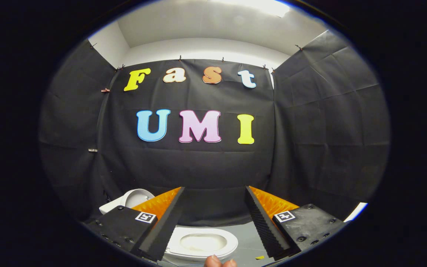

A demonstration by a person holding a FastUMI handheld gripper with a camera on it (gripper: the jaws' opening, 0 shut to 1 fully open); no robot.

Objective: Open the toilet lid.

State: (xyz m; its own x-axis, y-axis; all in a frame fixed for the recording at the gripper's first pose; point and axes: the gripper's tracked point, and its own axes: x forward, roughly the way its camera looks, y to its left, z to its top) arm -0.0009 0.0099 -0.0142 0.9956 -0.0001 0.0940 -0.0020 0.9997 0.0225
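Gripper [213, 207]: spread wide with nothing between its fingers, held above the floor at the bottom of the frame
Left finger [163, 226]: black ribbed pad on an orange body, slanting in from the lower left
Right finger [263, 226]: same build, slanting in from the lower right
Toilet [198, 244]: white, low in the frame between the two fingers and below them; the seat ring and bowl are exposed
Toilet lid [133, 198]: white, seen just beyond the left finger at lower left, apart from the seat ring
Fingertips [219, 262]: a person's, at the very bottom centre, just below the toilet
Floor [248, 237]: grey, around the toilet
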